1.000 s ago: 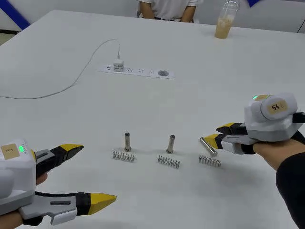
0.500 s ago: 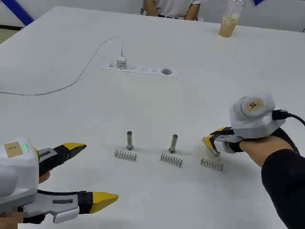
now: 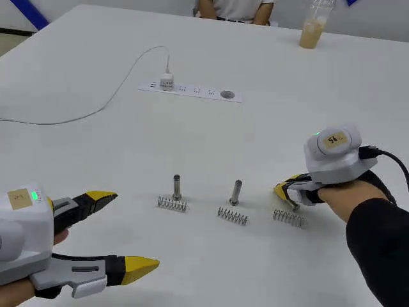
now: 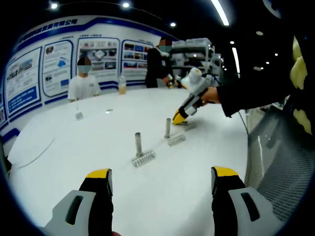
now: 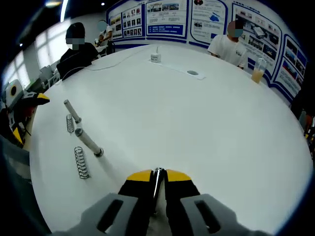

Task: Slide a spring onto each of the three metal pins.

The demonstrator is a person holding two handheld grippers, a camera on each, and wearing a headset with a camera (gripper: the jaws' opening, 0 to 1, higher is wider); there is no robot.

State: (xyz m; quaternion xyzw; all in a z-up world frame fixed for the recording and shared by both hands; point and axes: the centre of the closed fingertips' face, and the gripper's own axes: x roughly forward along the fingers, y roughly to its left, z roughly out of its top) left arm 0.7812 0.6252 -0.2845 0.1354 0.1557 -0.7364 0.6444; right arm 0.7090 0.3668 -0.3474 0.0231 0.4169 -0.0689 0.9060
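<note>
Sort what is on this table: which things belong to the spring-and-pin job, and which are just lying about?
Job: left pin, middle pin, third pin shut in the right tool; left spring, middle spring, right spring; open left tool.
Lying about: power strip, cable, cup.

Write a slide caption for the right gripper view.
Right gripper shut on one pin; two more pins, two springs on table.
</note>
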